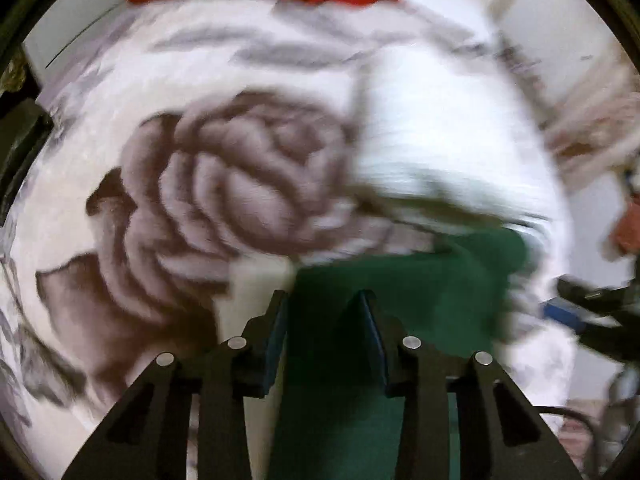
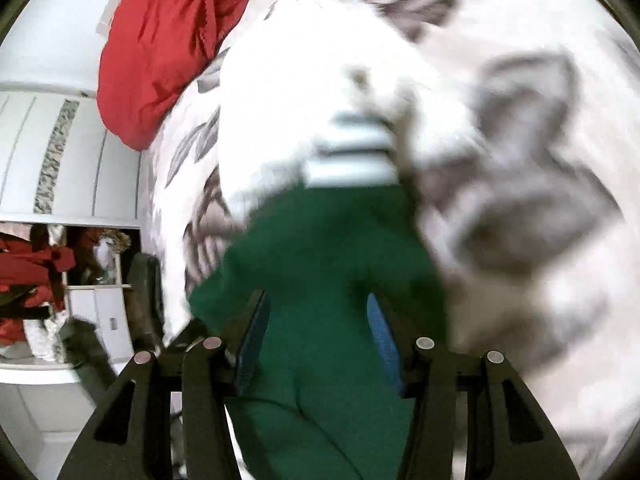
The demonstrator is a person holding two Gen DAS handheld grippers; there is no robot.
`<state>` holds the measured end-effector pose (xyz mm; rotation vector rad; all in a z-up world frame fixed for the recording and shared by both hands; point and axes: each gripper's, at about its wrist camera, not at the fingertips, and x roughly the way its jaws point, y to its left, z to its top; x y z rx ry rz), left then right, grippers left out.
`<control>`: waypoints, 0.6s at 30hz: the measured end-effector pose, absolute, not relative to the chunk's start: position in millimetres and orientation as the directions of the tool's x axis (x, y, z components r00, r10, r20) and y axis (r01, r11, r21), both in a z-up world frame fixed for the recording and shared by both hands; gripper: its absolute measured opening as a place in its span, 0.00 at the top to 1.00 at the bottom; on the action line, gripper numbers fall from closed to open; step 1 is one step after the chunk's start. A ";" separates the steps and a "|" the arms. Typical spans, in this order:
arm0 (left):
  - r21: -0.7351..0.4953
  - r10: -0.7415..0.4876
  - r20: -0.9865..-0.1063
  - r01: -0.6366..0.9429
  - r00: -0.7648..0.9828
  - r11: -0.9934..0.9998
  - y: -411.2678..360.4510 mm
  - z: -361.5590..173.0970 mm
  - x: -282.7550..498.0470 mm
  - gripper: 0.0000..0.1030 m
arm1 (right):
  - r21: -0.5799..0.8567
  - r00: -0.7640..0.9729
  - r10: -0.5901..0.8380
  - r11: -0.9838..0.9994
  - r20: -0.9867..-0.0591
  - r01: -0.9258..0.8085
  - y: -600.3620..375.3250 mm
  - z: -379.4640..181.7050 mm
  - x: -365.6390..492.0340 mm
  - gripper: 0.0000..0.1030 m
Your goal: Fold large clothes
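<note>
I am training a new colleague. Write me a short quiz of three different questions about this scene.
1. True or false: the green garment lies between the left gripper's fingers.
2. Which colour is the bundle of cloth at the far edge of the rose-print bedcover? A blue, B red, C yellow.
3. Complete: the stripes above the green part are white and pale ___.

Key: 1 true; 2 B; 3 green.
</note>
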<state>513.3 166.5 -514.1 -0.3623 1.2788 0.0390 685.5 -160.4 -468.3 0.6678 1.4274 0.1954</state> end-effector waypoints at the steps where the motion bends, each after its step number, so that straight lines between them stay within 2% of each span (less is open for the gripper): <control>1: -0.250 -0.184 -0.948 -0.250 0.262 0.935 178.4 -528.4 520.5 0.68 | 0.493 0.137 0.474 0.830 -0.870 0.262 -150.5 -480.3 706.6 0.51; 4: -0.287 -0.234 -0.950 -0.282 0.207 0.915 196.2 -564.2 532.3 0.67 | 0.345 0.042 0.347 0.903 -0.937 0.255 -134.2 -517.9 744.9 0.55; 7: -0.260 -0.219 -0.956 -0.225 0.193 0.939 191.3 -583.3 532.1 0.67 | 0.207 -0.091 0.233 0.951 -0.968 0.231 -115.8 -567.1 758.0 0.55; 8: -0.250 -0.211 -0.958 -0.207 0.193 0.946 189.1 -587.5 531.7 0.66 | 0.192 -0.082 0.216 0.954 -0.973 0.230 -111.3 -572.1 753.3 0.55; 13: -0.285 -0.244 -0.949 -0.208 0.202 0.936 194.6 -583.1 529.1 0.66 | 0.204 -0.068 0.226 0.950 -0.972 0.237 -110.5 -566.4 761.0 0.53; 18: -0.363 -0.261 -0.886 -0.224 0.384 0.904 216.6 -509.9 476.0 0.67 | 0.334 -0.104 0.357 0.924 -0.929 0.183 -132.1 -527.0 730.3 0.50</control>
